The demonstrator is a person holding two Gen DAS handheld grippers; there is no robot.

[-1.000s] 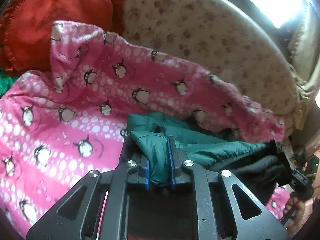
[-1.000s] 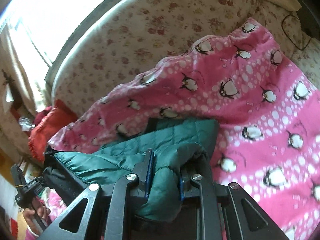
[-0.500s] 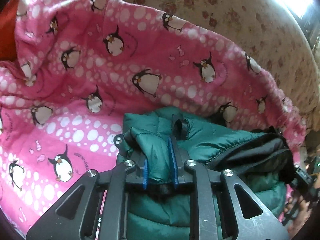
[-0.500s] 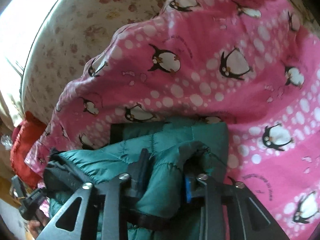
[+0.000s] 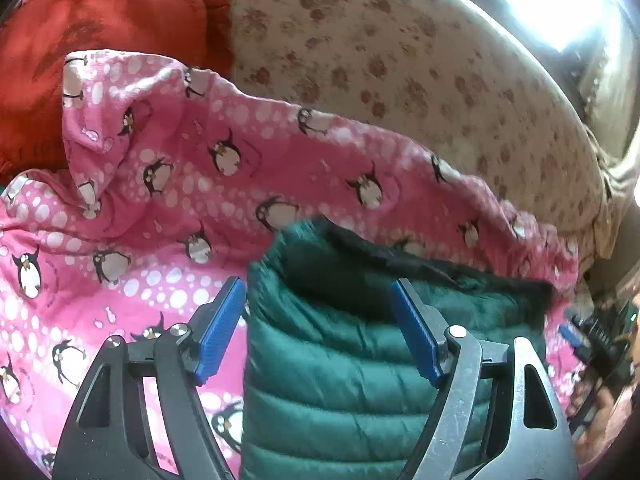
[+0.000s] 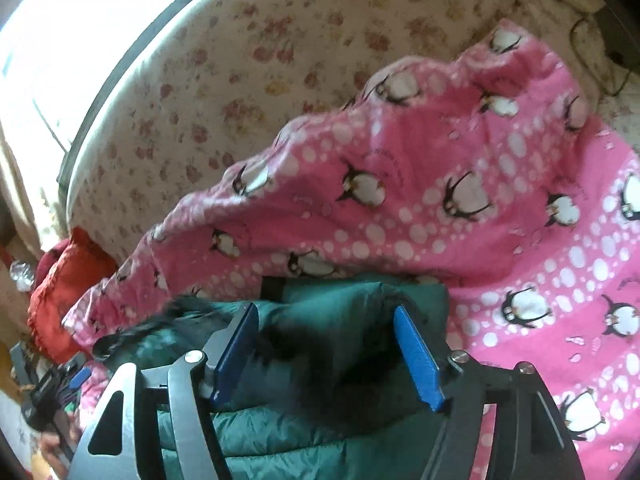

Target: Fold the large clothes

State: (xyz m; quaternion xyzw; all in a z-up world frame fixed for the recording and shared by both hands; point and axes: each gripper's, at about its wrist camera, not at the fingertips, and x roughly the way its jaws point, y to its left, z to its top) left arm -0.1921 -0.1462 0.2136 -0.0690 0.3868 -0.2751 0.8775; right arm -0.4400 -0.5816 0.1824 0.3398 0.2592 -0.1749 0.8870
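Observation:
A dark green quilted puffer jacket (image 5: 340, 360) with a black lining lies folded on a pink penguin-print blanket (image 5: 160, 200). My left gripper (image 5: 316, 296) is open just above the jacket's near left part, holding nothing. The jacket also shows in the right wrist view (image 6: 320, 380), lying on the blanket (image 6: 500, 200). My right gripper (image 6: 324, 320) is open above the jacket's right part, holding nothing. The other gripper shows small at the edge of each view (image 5: 592, 340) (image 6: 56, 384).
A floral cream sofa back (image 5: 400, 60) curves behind the blanket. A red cushion (image 5: 100, 40) sits at the left end, also seen in the right wrist view (image 6: 60, 292). A bright window (image 6: 80, 20) is behind the sofa.
Both grippers were shut on folds of the green jacket. Both have now opened and let the jacket go, and it lies on the blanket.

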